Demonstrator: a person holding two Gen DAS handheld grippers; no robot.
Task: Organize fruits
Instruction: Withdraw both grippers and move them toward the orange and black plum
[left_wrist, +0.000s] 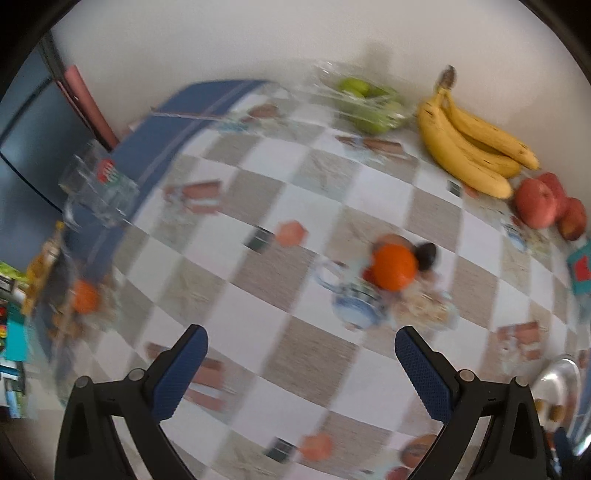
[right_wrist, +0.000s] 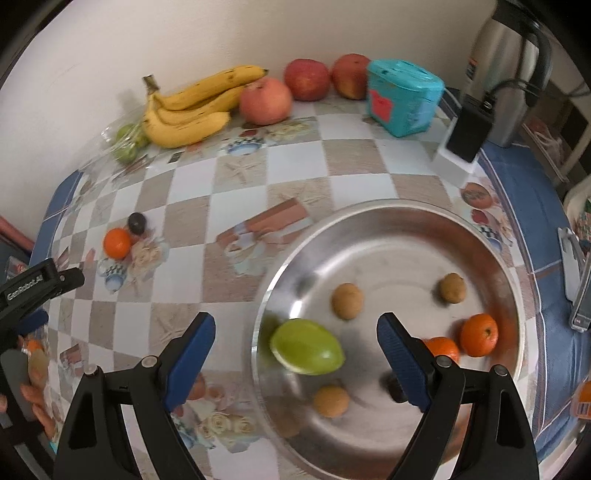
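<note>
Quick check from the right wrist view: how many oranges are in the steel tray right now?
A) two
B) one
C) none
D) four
A: two oranges lie together at the right side of the tray, one partly hidden behind the right gripper's finger; a third orange is out on the table.

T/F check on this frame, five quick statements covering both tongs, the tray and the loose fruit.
1. Both tongs, left and right, are open and hold nothing. True.
2. The steel tray holds a green fruit. True.
3. The bananas lie in the tray. False: they lie on the tablecloth by the wall.
4. An orange sits on the table ahead of the left tongs, a small dark fruit beside it. True.
5. The tray holds no oranges. False: two oranges are in it.
</note>
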